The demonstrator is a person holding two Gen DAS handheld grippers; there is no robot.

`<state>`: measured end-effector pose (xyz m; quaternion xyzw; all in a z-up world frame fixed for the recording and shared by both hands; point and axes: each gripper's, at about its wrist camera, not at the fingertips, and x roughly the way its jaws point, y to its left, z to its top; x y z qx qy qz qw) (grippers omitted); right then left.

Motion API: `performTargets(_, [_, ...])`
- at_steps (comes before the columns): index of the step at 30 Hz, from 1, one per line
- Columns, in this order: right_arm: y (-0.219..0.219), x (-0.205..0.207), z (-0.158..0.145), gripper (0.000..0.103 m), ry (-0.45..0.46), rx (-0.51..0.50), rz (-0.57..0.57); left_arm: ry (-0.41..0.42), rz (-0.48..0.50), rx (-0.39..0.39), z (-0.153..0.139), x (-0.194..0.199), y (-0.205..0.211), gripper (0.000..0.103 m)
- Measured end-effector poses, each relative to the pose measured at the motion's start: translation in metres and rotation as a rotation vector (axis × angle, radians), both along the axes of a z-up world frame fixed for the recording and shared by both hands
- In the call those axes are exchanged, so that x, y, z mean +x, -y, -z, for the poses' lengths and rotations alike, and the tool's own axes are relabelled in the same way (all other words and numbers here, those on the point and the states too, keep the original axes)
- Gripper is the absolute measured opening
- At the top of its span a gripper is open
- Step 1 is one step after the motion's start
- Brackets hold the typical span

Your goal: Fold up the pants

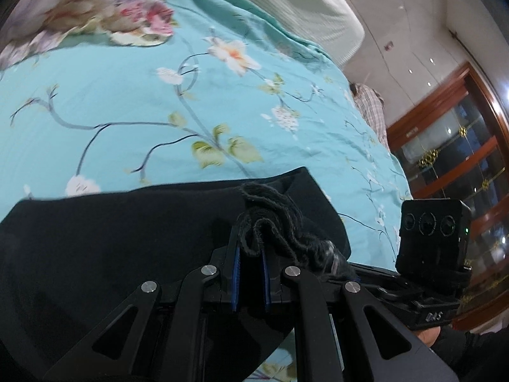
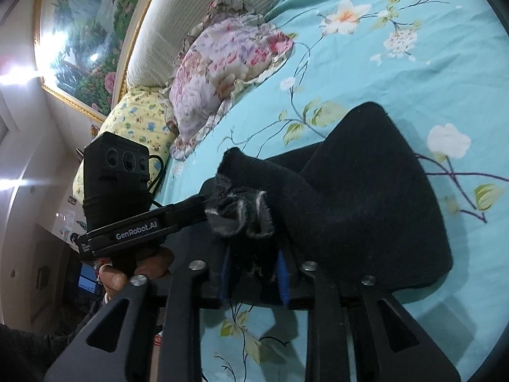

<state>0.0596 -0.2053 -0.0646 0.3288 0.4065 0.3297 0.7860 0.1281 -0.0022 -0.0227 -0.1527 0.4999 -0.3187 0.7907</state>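
- The black pants (image 1: 133, 238) lie on the bed, on its blue flowered sheet (image 1: 127, 95), near the bed's near edge, partly folded, with a doubled layer humped up (image 2: 375, 191).
- The left claw (image 1: 251, 254) is pressed together on a bunched hem of the pants, the fuzzy cloth edge curling over its blue pads (image 1: 236, 267).
- The right claw (image 2: 254, 273) has its jaws partly spread, with a wad of the pants' cloth, grey at the frayed edge, sitting between the blue pads (image 2: 281, 273); I cannot tell whether they press on it.
- A hand (image 2: 133, 273) grips the left claw's handle.
- Toward the head of the bed rests a flowered pillow (image 2: 222, 73), a yellow pillow (image 2: 136, 121) beside it, against the padded headboard (image 2: 159, 31).
- A framed painting (image 2: 89, 31) hangs above.
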Motion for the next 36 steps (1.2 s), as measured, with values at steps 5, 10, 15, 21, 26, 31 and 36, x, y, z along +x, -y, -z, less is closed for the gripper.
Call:
performTargets(5, [-0.015,-0.002,-0.004,0.051,0.014,-0.029,-0.033,-0.009,-0.065,-0.003,0.002,-0.010,-0.021,0.010])
performTargets(10, [-0.023,-0.004,-0.004,0.052,0.007,-0.038,-0.048,-0.021,-0.141,-0.019,0.002,-0.023,-0.046,0.010])
performTargets(15, [-0.026,-0.007,-0.013,0.053,0.014,-0.048,-0.055,-0.020,-0.234,-0.008,0.000,-0.037,-0.069,0.011])
performTargets(21, [-0.037,-0.012,-0.031,0.060,0.058,-0.075,-0.068,-0.015,-0.352,-0.022,-0.005,-0.063,-0.097,0.019])
performTargets(26, [-0.048,-0.014,-0.041,0.064,0.085,-0.080,-0.090,-0.019,-0.453,-0.051,-0.008,-0.085,-0.124,0.024])
performTargets(31, [-0.058,-0.015,-0.044,0.068,0.089,-0.092,-0.106,-0.023,-0.538,-0.054,-0.009,-0.105,-0.147,0.024])
performTargets(36, [-0.071,-0.013,-0.046,0.068,0.089,-0.101,-0.140,-0.021,-0.635,-0.058,-0.011,-0.127,-0.171,0.031])
